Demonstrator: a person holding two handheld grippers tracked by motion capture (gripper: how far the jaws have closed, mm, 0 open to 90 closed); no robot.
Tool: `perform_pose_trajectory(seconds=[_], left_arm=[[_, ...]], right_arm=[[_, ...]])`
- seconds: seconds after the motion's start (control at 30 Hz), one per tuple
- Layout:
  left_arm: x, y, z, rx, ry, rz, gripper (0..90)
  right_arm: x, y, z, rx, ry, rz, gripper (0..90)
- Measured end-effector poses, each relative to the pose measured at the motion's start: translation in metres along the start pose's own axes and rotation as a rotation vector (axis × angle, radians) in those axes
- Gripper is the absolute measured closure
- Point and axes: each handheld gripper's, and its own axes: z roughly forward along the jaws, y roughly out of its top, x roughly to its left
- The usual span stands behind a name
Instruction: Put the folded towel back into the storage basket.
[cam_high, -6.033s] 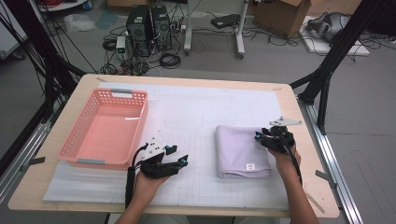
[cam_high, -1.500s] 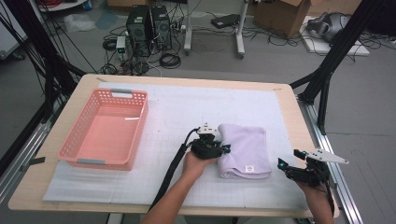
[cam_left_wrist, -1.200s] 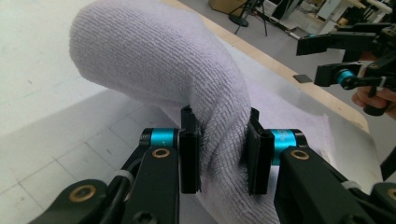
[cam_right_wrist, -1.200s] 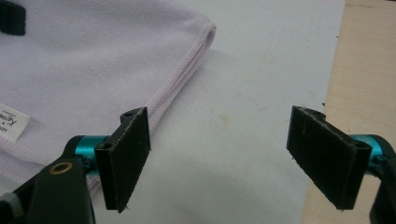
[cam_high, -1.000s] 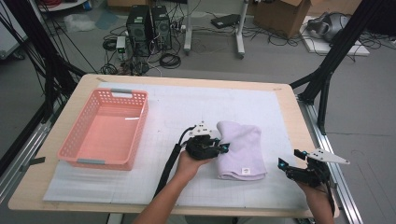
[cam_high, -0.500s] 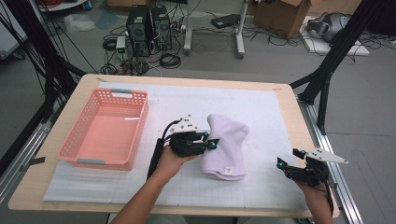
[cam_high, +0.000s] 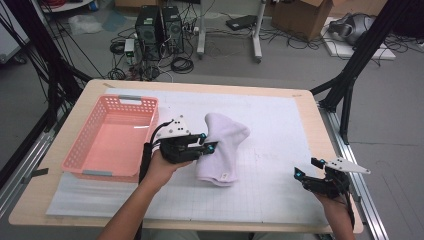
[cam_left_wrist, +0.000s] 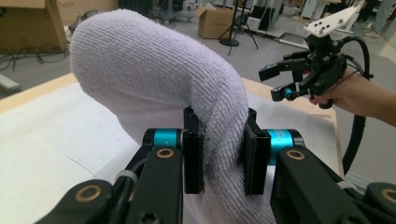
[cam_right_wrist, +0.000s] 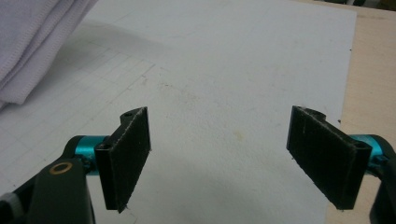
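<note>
The left gripper (cam_high: 204, 146) clamps the folded white towel (cam_high: 222, 145) at its left edge, just beside the pink basket (cam_high: 90, 157). The right gripper (cam_high: 306, 170), jaws wide apart, holds nothing near the table's (cam_high: 300, 97) right edge. The towel's lower part is hidden behind the jaws in the left gripper view.

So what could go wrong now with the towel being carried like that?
The left gripper pinches only a bunched edge of the towel, so it might slip out on the way. Much of the towel hangs loose below the grip, so it could drag along the white mat or catch on the rim of the pink basket and flop half outside. The right gripper sits open and far away, so it probably couldn't catch it.
</note>
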Motion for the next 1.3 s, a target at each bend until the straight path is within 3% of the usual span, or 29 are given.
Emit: perform_pose_trajectory(seconds=[0.3,0.7,1.3], left_arm=[[0.004,0.01,-0.021,-0.056,-0.003,0.044,74.1],[0.015,0.022,-0.057,-0.141,-0.004,0.06,74.0],[0.048,0.034,-0.133,-0.247,0.002,0.064,74.0]], right_arm=[[0.0,0.001,0.0,-0.003,-0.001,0.005,20.5],[0.0,0.002,0.002,-0.009,-0.001,0.01,20.5],[0.002,0.005,0.008,0.001,-0.016,0.007,20.5]])
